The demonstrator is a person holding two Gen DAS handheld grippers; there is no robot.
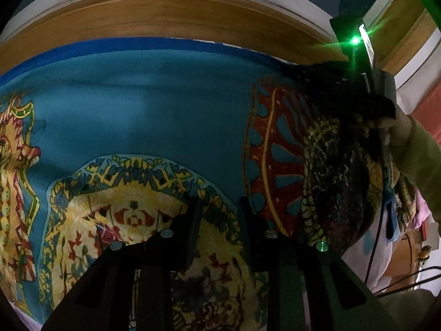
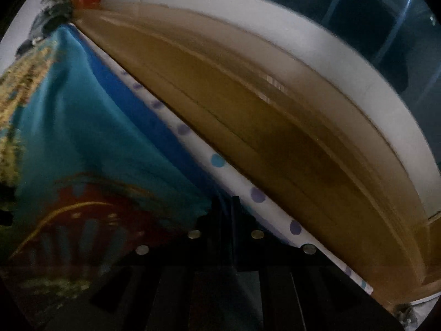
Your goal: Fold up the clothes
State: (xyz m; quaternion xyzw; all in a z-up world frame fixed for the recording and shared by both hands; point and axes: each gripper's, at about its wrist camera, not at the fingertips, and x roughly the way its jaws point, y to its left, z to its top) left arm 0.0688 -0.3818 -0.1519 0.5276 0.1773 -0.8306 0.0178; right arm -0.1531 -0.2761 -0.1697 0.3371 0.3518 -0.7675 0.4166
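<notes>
Left wrist view is filled mostly by a teal cloth (image 1: 154, 104) printed with yellow, red and green ornament, spread flat and running from nine o'clock across to three o'clock. Behind it, from ten to two o'clock, curves a brown wooden headboard (image 1: 171, 19) with a white wall band above. At about three o'clock the cloth is bunched and lifted into a dark patterned fold, and the right gripper (image 1: 381, 104) sits there, with a green light glowing on its body and a hand (image 1: 397, 129) in a yellowish-green sleeve (image 1: 424, 160) behind it. A white sheet with pale spots (image 1: 366, 245) shows at four o'clock under the cloth. At six o'clock the left gripper (image 1: 219, 220) hangs over the yellow medallion of the print, its two black fingers standing apart with nothing pinched between them; whether the tips touch the fabric I cannot tell.

Right wrist view is blurred. The headboard (image 2: 248, 115) sweeps from eleven to four o'clock, the white wall band outside it. The cloth (image 2: 91, 143) takes up the nine o'clock side, drawn taut into a ridge that narrows toward six o'clock. Between cloth and headboard runs a strip of the spotted sheet (image 2: 239, 182). At six o'clock the right gripper (image 2: 230, 215) has its fingers together, clamped on the blue edge of the cloth.
</notes>
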